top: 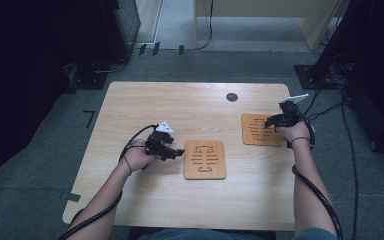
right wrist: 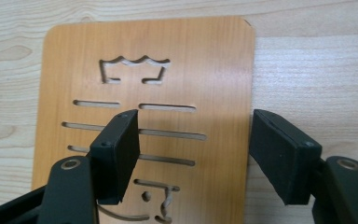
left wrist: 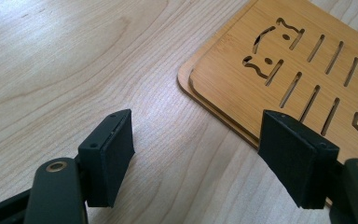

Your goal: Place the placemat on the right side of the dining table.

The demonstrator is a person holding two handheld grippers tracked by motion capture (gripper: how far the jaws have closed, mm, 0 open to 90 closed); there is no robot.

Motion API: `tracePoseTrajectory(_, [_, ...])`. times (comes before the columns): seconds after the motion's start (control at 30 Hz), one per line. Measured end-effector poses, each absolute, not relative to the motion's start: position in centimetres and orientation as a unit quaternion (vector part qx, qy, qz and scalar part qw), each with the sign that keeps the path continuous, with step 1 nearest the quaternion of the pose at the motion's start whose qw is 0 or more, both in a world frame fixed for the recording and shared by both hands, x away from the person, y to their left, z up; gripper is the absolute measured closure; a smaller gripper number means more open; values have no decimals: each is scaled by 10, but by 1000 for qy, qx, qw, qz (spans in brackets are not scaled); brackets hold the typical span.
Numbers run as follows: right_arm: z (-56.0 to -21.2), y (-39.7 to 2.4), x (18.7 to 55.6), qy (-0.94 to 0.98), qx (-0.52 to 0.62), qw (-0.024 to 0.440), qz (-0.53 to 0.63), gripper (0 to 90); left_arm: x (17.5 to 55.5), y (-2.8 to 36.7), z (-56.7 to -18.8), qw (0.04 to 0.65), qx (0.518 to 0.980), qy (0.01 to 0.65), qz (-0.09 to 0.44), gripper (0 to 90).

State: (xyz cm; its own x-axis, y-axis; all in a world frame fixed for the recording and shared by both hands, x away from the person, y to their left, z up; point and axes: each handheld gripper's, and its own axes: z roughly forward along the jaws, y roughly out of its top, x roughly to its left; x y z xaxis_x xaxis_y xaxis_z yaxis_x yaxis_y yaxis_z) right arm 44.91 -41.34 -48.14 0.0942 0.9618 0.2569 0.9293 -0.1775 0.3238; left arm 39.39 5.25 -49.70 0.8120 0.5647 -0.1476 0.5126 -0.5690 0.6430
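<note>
Left gripper spread, empty, just left of stacked coasters mid-table. Right gripper spread over single coaster near right edge. Cable hole near far edge; nothing between.

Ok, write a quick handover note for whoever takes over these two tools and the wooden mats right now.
Left tool: open, nothing held, resting at the left edge of the centre mat; in the left gripper view that mat looks like two stacked layers.
Right tool: open, nothing held, over the right mat, jaws straddling its edge.
Both mats lie flat on the table, apart from each other.
Done: both tools brought to the mats.
Left: no grip made yet; probably close on a mat edge and lift.
</note>
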Motion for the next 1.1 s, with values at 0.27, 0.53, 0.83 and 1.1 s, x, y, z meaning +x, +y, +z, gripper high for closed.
tracePoseTrajectory(0.27, [-476, -408, 445, 650, 725, 47, 222, 332, 394, 53, -497, 351, 884, 305, 36, 255])
tracePoseTrajectory(0.53, [-473, -397, 439, 662, 710, 49, 235, 308, 393, 56, -496, 351, 883, 308, 37, 254])
tracePoseTrajectory(0.83, [-470, -390, 432, 661, 702, 57, 258, 291, 393, 55, -497, 349, 884, 309, 36, 253])
tracePoseTrajectory(1.1, [-472, -384, 426, 668, 693, 60, 266, 279, 392, 55, -498, 348, 884, 309, 36, 252])
